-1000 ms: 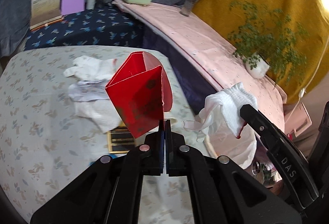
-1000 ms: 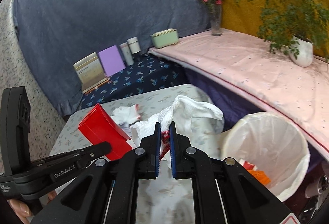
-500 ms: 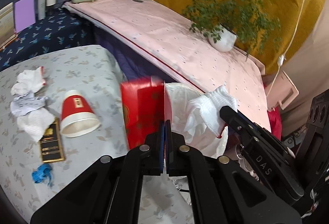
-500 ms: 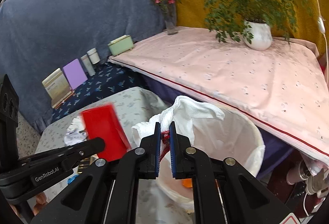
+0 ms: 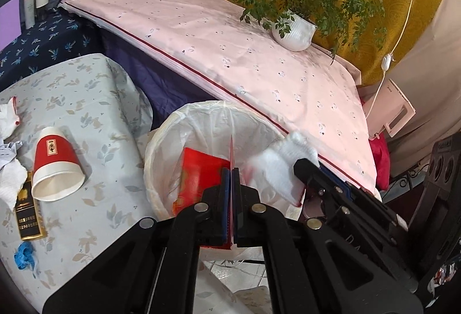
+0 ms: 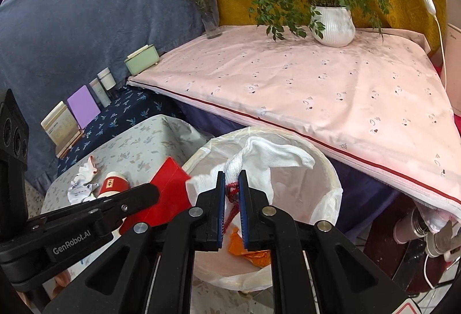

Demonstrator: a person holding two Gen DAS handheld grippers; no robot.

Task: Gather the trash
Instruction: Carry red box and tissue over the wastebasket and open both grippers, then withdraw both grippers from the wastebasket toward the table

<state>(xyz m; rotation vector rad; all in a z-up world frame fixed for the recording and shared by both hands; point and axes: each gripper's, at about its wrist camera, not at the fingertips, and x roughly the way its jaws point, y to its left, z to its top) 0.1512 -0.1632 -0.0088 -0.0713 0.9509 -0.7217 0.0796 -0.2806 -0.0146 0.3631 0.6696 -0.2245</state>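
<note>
Both grippers have swung away from the worktop [image 5: 95, 100] and now hang over the bin [image 5: 161, 141], which was off to the side a moment ago.

The left gripper [image 5: 231, 169] has its fingers pressed together on the edge of a red box [image 5: 198, 172]. The box hangs down past the fingers, right over the open mouth of the bin, with its long side pointing down into the white bag.

The right gripper [image 6: 231, 178] has its fingers clamped on a white cloth [image 6: 268, 155] with red thread at its edge. The cloth flops forward over the bin too, just beside the box.

So both pieces of trash sit straight above the bin. I think the next move is simply to let go, and the things should drop in. The cloth sits near the far rim, so it might catch there.

More trash lies on the worktop to the left: a red paper cup [image 5: 56, 164] on its side, crumpled tissues [image 5: 10, 181], a dark flat pack [image 5: 28, 207] and a small blue scrap [image 5: 24, 255]. The left gripper is nearer to those.
</note>
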